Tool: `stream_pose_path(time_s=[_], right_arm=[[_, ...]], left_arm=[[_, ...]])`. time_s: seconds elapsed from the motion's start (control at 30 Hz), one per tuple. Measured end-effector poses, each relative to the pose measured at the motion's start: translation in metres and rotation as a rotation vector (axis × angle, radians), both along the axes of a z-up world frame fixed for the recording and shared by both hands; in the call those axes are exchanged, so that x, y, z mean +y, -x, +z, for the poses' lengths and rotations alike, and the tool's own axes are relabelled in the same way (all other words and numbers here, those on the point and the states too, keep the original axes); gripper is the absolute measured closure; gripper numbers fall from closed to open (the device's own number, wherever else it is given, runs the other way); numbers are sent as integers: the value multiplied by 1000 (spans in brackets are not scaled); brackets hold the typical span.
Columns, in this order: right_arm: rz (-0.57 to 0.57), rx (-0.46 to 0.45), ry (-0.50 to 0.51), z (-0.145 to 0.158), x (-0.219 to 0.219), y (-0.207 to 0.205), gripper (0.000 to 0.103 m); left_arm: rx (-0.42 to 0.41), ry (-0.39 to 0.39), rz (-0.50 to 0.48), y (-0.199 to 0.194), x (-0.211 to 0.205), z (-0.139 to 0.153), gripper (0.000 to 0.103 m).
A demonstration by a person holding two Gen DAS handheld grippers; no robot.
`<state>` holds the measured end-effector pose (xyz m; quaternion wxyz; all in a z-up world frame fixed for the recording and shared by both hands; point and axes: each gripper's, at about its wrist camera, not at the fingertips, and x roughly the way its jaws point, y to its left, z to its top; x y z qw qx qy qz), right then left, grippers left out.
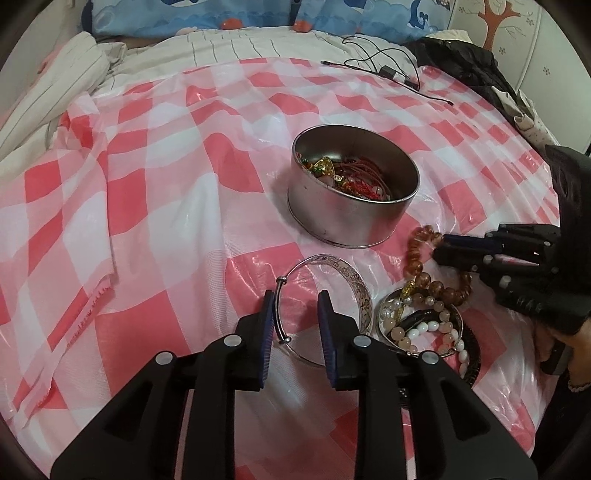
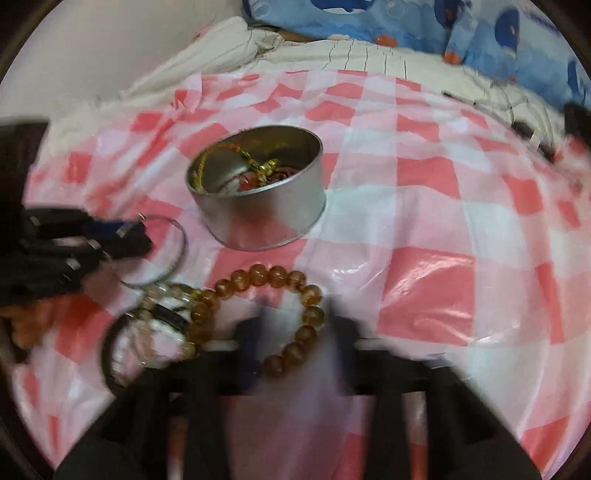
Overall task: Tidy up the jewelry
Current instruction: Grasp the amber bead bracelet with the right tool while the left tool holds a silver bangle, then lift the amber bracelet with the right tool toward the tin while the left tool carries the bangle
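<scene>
A wide silver bangle (image 1: 364, 295) lies flat on the pink checked sheet (image 1: 155, 206). My left gripper (image 1: 297, 323) is open over its left rim, one finger outside the ring and one inside, pads clear of the metal. Just behind stands a round metal tin (image 1: 343, 221) holding red cords and gold charms. To the right is a heap of pearl and bead bracelets (image 1: 421, 325). My right gripper (image 1: 441, 246) reaches in from the right, its jaws nearly together on an amber bead bracelet (image 1: 413, 254). The right wrist view is blurred, with the amber beads (image 2: 258, 275) running between the fingers.
A black cable and charger (image 1: 391, 72) lie at the far edge of the sheet, beside a dark garment (image 1: 461, 62). Blue pillows (image 1: 184, 18) and striped bedding (image 1: 55, 96) border the back and left. A hand (image 1: 554, 343) holds the right gripper.
</scene>
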<state>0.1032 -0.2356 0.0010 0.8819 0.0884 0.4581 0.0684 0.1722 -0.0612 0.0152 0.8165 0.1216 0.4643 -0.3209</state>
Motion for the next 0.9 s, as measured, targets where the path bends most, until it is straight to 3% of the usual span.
stream_pose_path(time_s=[0.07, 0.17, 0.23, 0.27, 0.37, 0.43, 0.47, 0.5, 0.53, 0.63, 0.73, 0.77, 0.8, 0.83, 0.9], right_arm=[[2, -12, -31, 5, -1, 3, 91], [-17, -24, 14, 11, 3, 4, 89], [-28, -14, 96, 8, 8, 0, 51], [-13, -1, 147, 4, 15, -1, 42], [16, 13, 210, -2, 24, -3, 42], [23, 17, 186, -2, 22, -2, 52], [22, 16, 172, -2, 20, -1, 63], [21, 15, 151, -2, 18, 0, 82], [17, 14, 82, -1, 12, 1, 91], [4, 1, -54, 2, -1, 2, 91], [-16, -9, -32, 7, -3, 3, 90], [-28, -15, 1, 8, -1, 4, 80], [-33, -18, 54, 9, 2, 4, 53], [-35, -19, 95, 9, 5, 3, 42], [-18, -2, 184, 4, 15, 1, 37]], left_arm=[[0, 1, -1, 0, 0, 0, 81], [1, 2, -1, 0, 0, 0, 80], [1, 2, -1, 0, 0, -1, 80], [2, 1, -2, 0, 0, -1, 79], [1, -2, -6, 1, -3, -2, 75], [-4, -8, -11, 3, -4, -3, 74], [-6, -10, -13, 3, -4, -3, 73], [-8, -11, -16, 4, -5, -3, 72], [-8, -12, -17, 4, -5, -3, 72], [-10, -13, -18, 4, -6, -3, 71], [-11, -14, -21, 5, -6, -3, 70], [-11, -14, -22, 5, -6, -3, 69], [-11, -13, -25, 5, -7, -3, 68], [-12, -14, -27, 5, -7, -3, 67], [-14, -17, -32, 6, -9, -3, 65]])
